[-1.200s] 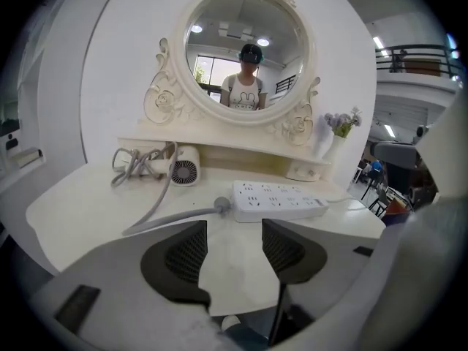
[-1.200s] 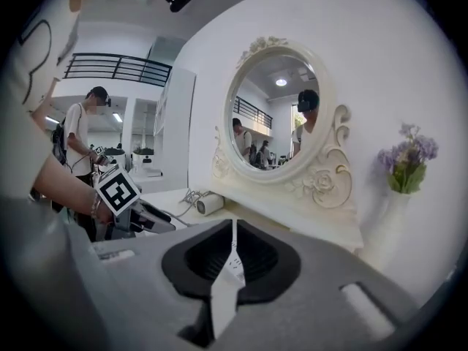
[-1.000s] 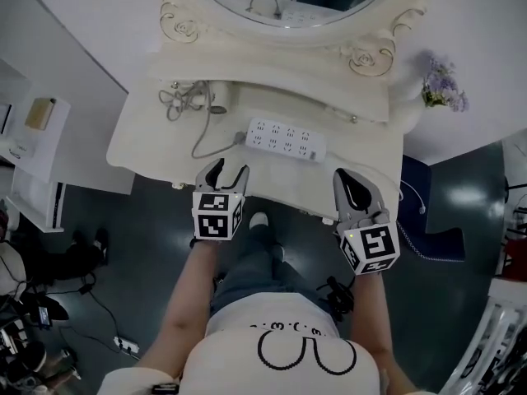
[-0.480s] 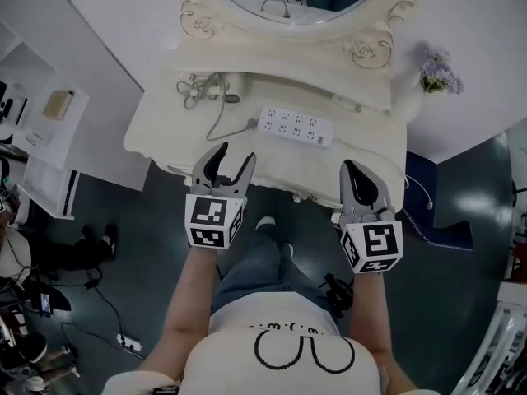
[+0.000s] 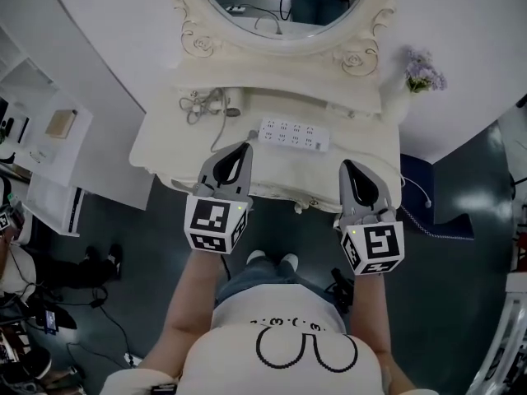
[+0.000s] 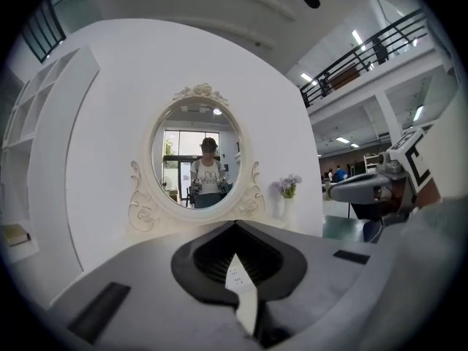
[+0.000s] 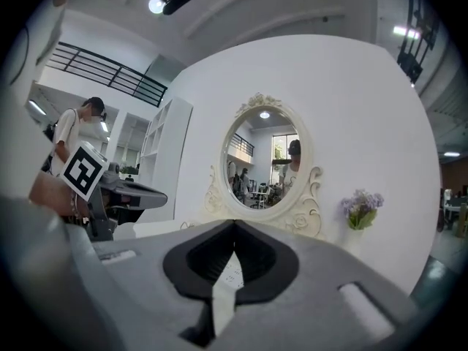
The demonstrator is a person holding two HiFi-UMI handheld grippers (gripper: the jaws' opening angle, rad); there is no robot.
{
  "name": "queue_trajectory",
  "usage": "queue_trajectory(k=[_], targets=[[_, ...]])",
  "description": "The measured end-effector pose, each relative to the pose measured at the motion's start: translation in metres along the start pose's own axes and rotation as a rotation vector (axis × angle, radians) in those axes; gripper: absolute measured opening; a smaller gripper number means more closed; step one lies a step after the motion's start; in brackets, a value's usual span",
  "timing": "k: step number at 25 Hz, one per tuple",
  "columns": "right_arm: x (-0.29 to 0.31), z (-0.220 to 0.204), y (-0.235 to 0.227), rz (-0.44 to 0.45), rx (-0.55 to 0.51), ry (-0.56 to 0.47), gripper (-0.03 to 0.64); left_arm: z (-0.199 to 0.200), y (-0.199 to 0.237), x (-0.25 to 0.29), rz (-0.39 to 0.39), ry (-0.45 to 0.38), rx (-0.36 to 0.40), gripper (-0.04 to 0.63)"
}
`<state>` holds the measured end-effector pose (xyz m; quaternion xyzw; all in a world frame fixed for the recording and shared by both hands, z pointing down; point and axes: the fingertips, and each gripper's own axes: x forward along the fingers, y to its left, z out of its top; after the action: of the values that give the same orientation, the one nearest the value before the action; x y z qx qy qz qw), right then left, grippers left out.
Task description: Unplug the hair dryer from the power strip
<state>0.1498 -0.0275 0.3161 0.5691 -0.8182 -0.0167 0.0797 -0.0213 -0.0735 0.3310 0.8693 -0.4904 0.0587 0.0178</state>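
A white power strip (image 5: 292,135) lies across the middle of the cream dressing table (image 5: 165,151). The white hair dryer (image 5: 224,99) rests at the back left beside a bundle of cord (image 5: 198,103). A grey cord (image 5: 221,130) runs from there to the strip's left end. My left gripper (image 5: 240,151) hangs over the table's front edge, short of the strip; its jaws have just been closing with nothing between them, and it is shut. My right gripper (image 5: 353,169) is shut and empty over the front edge at right. Both gripper views look level at the mirror, left gripper (image 6: 235,227) and right gripper (image 7: 234,225) closed.
An oval mirror (image 5: 280,6) in a carved frame backs the table. A vase of purple flowers (image 5: 422,71) stands at the back right corner. White shelving (image 5: 45,130) is at the left, a dark floor (image 5: 461,245) lies around, and the person's legs are below the table edge.
The left gripper's jaws went from wide open to shut, empty. Both grippers rose and came a little forward over the table's front edge.
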Motion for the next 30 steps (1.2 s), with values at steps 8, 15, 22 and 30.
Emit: queue_trajectory(k=[8,15,22,30], targets=[[-0.002,0.022,-0.001,-0.057,-0.029,-0.047,-0.002,0.029,0.009,-0.002,-0.018,-0.090,0.022,-0.003],[-0.006,0.056,0.001,-0.104,-0.046,-0.133,-0.002,0.058,0.020,-0.006,-0.011,-0.178,0.058,-0.003],[-0.003,0.065,0.001,-0.137,-0.072,-0.137,-0.003,0.066,0.033,-0.011,0.000,-0.209,0.064,-0.003],[-0.003,0.072,-0.003,-0.162,-0.080,-0.132,-0.003,0.074,0.048,-0.015,0.034,-0.235,0.090,-0.003]])
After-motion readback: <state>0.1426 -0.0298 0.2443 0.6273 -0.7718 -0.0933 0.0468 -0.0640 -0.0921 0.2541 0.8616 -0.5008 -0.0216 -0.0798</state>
